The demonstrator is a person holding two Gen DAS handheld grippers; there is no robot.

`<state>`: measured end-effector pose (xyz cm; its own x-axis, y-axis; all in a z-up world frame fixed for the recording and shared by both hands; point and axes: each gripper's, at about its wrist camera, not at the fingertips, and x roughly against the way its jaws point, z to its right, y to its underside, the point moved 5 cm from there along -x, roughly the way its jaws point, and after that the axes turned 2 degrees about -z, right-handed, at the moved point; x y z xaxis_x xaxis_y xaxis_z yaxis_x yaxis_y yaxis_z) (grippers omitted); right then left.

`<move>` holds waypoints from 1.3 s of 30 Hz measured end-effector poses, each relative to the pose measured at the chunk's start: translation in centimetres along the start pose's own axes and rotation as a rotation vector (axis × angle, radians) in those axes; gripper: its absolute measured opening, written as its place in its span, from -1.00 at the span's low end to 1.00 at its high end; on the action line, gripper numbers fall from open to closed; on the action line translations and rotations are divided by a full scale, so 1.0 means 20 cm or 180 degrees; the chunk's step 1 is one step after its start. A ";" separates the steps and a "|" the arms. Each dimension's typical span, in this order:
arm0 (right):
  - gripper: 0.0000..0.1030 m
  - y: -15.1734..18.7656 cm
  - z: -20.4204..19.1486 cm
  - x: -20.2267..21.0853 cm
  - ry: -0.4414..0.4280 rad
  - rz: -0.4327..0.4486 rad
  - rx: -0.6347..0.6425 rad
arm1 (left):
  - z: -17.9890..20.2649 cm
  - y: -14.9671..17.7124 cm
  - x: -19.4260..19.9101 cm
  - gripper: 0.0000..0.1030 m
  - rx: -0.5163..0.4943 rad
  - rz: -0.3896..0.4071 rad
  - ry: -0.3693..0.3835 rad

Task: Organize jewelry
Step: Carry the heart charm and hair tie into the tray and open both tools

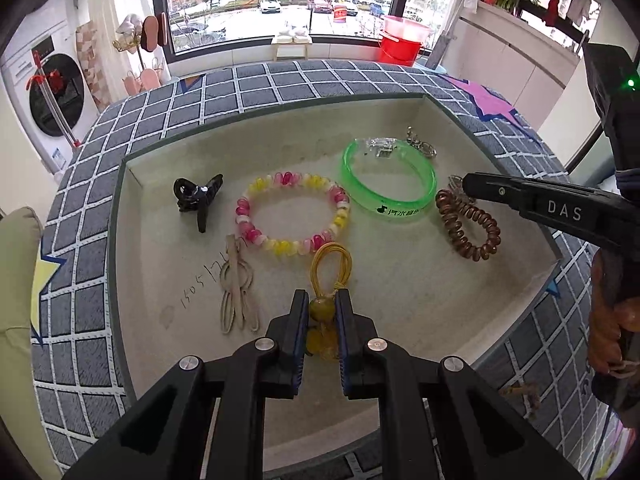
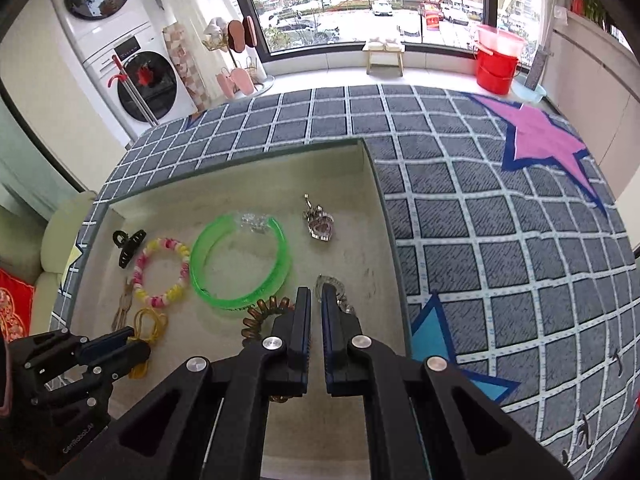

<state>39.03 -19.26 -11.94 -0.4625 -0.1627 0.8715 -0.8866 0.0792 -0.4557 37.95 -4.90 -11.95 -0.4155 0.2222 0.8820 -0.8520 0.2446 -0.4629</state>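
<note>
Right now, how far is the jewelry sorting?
Most pieces lie in the tray: black claw clip, bead bracelet, green bangle, beige hair ties. In hand: left tongs are shut on the yellow hair tie. Right tongs are nearly closed, empty, beside the brown coil tie.

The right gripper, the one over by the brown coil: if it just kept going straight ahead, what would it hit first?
Probably the small silvery trinket lying just past the tips of the right gripper, by the brown spiral hair tie. Beyond it lies the heart-shaped charm. Depth is hard to judge; it may pass above them.
</note>
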 end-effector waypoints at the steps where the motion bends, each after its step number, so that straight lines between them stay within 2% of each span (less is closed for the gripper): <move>1: -0.88 0.01 0.00 -0.01 -0.0015 -0.0029 -0.0009 | 0.00 0.00 0.00 -0.47 -0.0020 -0.0006 -0.0014; 8: -0.87 0.02 0.02 -0.01 -0.0052 -0.0079 -0.0056 | 0.00 0.00 0.01 -0.47 0.0003 -0.0018 -0.0054; 15: -0.85 0.01 -0.01 0.07 -0.0240 0.0011 -0.0117 | 0.01 0.00 0.03 -0.47 0.0003 0.0012 -0.0132; 16: -0.71 0.02 -0.01 0.08 -0.0256 0.0023 -0.0116 | 0.01 0.00 0.03 -0.47 0.0006 0.0024 -0.0140; 17: -0.34 0.02 -0.01 0.10 -0.0254 0.0045 -0.0117 | 0.01 -0.01 0.04 -0.47 0.0008 0.0031 -0.0146; 18: -0.08 0.02 -0.01 0.11 -0.0255 0.0061 -0.0118 | 0.00 -0.01 0.04 -0.47 0.0011 0.0037 -0.0152; 19: 0.31 0.03 -0.01 0.13 -0.0252 0.0103 -0.0118 | 0.00 0.00 0.04 -0.47 0.0015 0.0039 -0.0156; 20: 0.35 0.03 -0.01 0.16 -0.0238 0.0163 -0.0111 | 0.01 0.00 0.04 -0.47 0.0015 0.0042 -0.0158; 37: 0.35 0.08 -0.02 0.31 -0.0280 0.0267 -0.0151 | -0.02 -0.03 0.10 -0.46 0.0100 0.0231 -0.0209; 38: 0.36 0.09 -0.02 0.32 -0.0267 0.0272 -0.0145 | -0.03 -0.03 0.11 -0.19 0.0121 0.0243 -0.0217; 39: 0.39 0.10 -0.02 0.32 -0.0239 0.0278 -0.0145 | -0.03 -0.04 0.11 0.88 0.0149 0.0246 -0.0231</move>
<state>34.29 -19.81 -7.13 -0.5379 -0.2262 0.8121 -0.8430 0.1406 -0.5192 37.84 -3.96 -9.70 -0.5010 0.1695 0.8487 -0.8298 0.1846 -0.5267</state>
